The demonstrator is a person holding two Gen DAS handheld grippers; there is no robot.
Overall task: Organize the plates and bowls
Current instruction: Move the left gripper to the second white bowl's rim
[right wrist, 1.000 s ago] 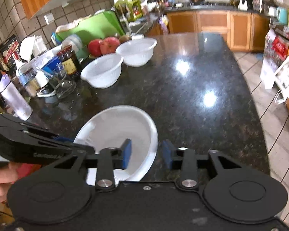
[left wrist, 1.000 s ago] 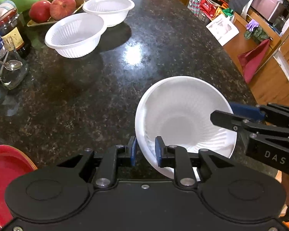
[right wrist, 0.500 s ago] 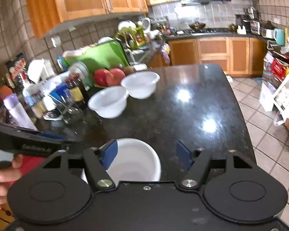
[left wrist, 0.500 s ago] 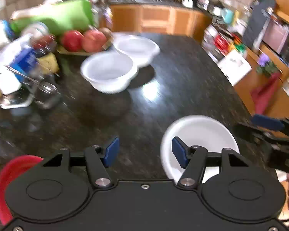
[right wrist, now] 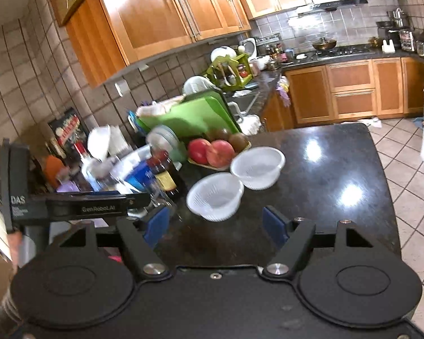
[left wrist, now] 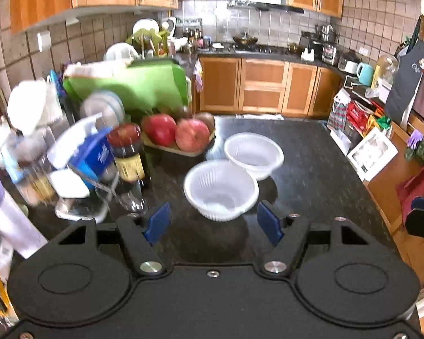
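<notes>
Two white ribbed plastic bowls stand side by side on the black granite counter (left wrist: 311, 175). The nearer bowl (left wrist: 221, 189) is just beyond my left gripper (left wrist: 213, 223), which is open and empty above the counter. The farther bowl (left wrist: 253, 154) sits behind it to the right. In the right wrist view the nearer bowl (right wrist: 215, 195) and farther bowl (right wrist: 257, 166) lie ahead of my right gripper (right wrist: 216, 226), which is open and empty. The left gripper's body (right wrist: 70, 207) shows at that view's left.
A tray of red apples (left wrist: 178, 134) sits behind the bowls. Bottles, a jar (left wrist: 128, 152) and glasses crowd the counter's left side, with a green cutting board (left wrist: 132, 87) behind. The counter's right edge drops to a tiled floor (right wrist: 410, 169).
Both grippers let go of the white bowl at the near edge, opened wide and lifted up and back. That bowl and the red plate are out of view now.
</notes>
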